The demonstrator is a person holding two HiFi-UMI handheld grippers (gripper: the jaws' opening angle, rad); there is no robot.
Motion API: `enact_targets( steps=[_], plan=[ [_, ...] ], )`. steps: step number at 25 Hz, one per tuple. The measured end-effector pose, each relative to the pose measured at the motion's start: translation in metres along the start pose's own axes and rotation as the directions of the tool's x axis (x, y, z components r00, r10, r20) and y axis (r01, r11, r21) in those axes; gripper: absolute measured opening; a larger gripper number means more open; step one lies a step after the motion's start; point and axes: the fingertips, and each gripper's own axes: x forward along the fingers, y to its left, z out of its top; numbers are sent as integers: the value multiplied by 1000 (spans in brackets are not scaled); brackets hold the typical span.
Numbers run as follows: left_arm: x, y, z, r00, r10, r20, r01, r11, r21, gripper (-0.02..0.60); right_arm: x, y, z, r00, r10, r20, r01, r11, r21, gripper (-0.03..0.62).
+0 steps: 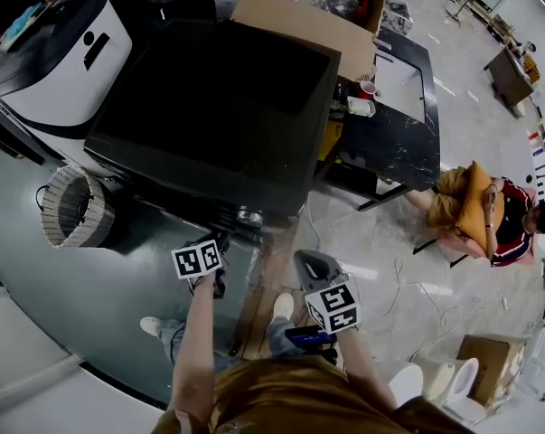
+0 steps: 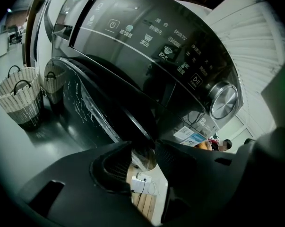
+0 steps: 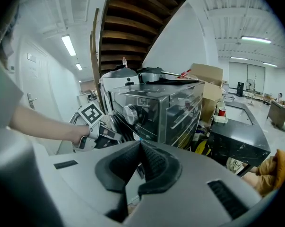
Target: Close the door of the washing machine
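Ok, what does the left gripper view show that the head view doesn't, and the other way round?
Only the left gripper view: the white icons on the glossy dark control panel of the dark grey washing machine. Only the head view: the brown cardboard box beyond the machine, the black table, and the right gripper. Both: the washing machine itself, the white woven basket on the floor, and the left gripper, its jaws apart.
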Motion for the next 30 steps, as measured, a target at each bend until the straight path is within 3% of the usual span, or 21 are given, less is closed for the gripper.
enact_targets(
  steps=[5,11,15,19,23,27,28,30],
  plan=[
    [-2,-2,-1,999,36,1,-36,998,49,172,-9,2,-3,1000,-9,12,9,1000,10,12],
    [-14,-16,1,998,21,59,-25,998,62,172,-15,4,3,999,-21,43,21,1000,-3,12],
    [-36,-27,3,993,32,110,-47,989,143,168,-21,7,17,995,-42,93,44,999,-22,12],
    [-70,-49,10,983,26,181,-74,961,267,138,-23,13,24,992,-36,119,39,999,-23,12],
    [-111,-61,24,961,23,276,-106,951,291,116,-25,23,35,987,-29,156,33,999,-22,12],
    [-159,-68,41,913,88,399,-255,885,388,63,-27,35,52,979,-6,204,15,999,-41,12],
    [-171,-71,43,901,94,424,-275,879,390,56,-27,39,54,977,1,213,9,999,-43,12],
    [-194,-72,48,879,95,467,-286,889,357,42,-28,46,62,972,13,233,0,998,-57,12]
  ],
)
